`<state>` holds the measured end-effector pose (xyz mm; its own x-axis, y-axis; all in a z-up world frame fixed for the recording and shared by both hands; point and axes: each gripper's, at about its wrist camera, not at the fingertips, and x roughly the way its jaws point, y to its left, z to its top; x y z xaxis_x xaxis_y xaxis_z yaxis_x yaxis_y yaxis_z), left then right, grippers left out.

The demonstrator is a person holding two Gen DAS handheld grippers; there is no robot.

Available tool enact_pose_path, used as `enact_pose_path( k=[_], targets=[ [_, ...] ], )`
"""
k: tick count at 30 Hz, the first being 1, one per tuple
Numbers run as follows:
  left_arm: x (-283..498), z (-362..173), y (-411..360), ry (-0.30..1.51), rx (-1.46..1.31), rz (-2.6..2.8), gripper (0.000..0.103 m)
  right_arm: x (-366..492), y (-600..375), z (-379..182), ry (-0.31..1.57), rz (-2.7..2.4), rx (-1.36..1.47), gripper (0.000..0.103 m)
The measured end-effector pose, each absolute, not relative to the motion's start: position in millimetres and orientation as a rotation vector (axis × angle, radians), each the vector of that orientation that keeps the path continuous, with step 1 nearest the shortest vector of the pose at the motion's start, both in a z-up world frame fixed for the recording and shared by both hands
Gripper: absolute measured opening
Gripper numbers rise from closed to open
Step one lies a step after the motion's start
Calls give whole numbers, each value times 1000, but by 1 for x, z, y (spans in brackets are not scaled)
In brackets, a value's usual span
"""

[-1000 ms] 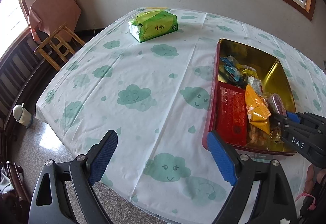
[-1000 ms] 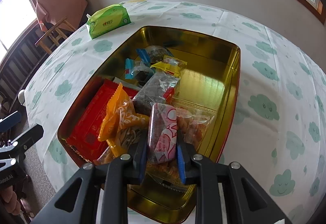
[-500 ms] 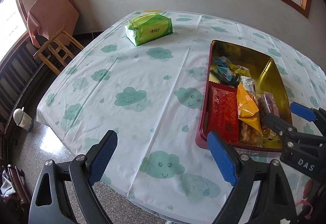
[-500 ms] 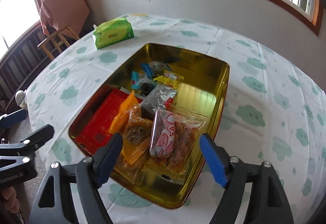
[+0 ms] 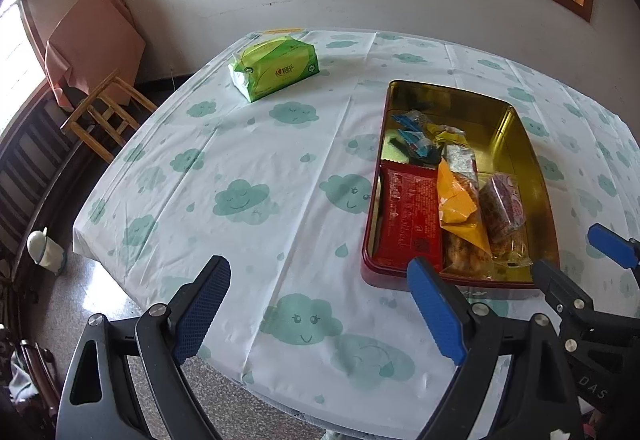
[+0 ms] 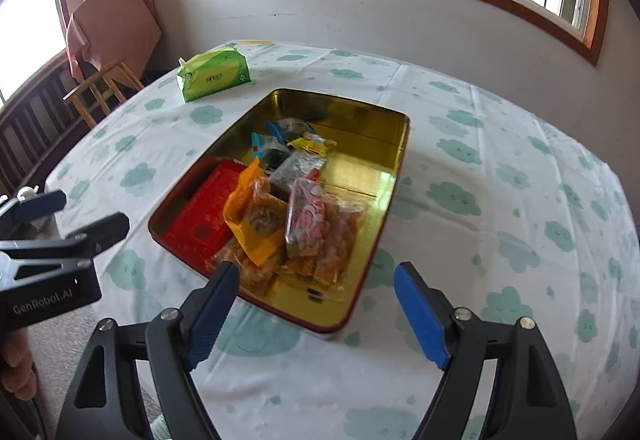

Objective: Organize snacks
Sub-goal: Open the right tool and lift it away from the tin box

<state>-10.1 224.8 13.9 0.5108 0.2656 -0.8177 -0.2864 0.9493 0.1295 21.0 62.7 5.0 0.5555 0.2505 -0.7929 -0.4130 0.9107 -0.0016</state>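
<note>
A gold-lined red tin [image 5: 516, 128] [image 6: 360, 112] sits on the cloud-print tablecloth and holds several snack packets: a red pack [image 5: 408, 216] [image 6: 200, 216], an orange bag [image 5: 456, 200] [image 6: 248, 216], a pink-and-white packet [image 5: 502, 208] [image 6: 306, 216] and small blue and yellow ones [image 6: 276, 142]. My left gripper [image 5: 320, 316] is open and empty over the table's near edge, left of the tin. My right gripper [image 6: 316, 312] is open and empty just in front of the tin's near end. It also shows in the left wrist view [image 5: 576, 264].
A green tissue pack [image 5: 276, 68] [image 6: 214, 76] lies at the table's far left. A wooden chair [image 5: 104, 112] with a pink cloth stands left of the table. A white cup [image 5: 44, 250] is on the floor. The table edge [image 5: 168, 280] is close below my left gripper.
My right gripper opened, let go of the pink-and-white packet in the tin, and drew back toward me. My left gripper also pulled back a little.
</note>
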Motion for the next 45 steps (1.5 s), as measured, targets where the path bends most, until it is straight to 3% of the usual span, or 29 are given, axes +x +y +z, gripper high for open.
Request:
enact_pose_path(
  k=[11,45],
  targets=[
    [-11,16,215,979,-10,320,88,0,55,11,829,364,-225,82],
    [-10,13,203,985,-6,295,88,-2,63,-15,945,409,-235,82]
  ],
)
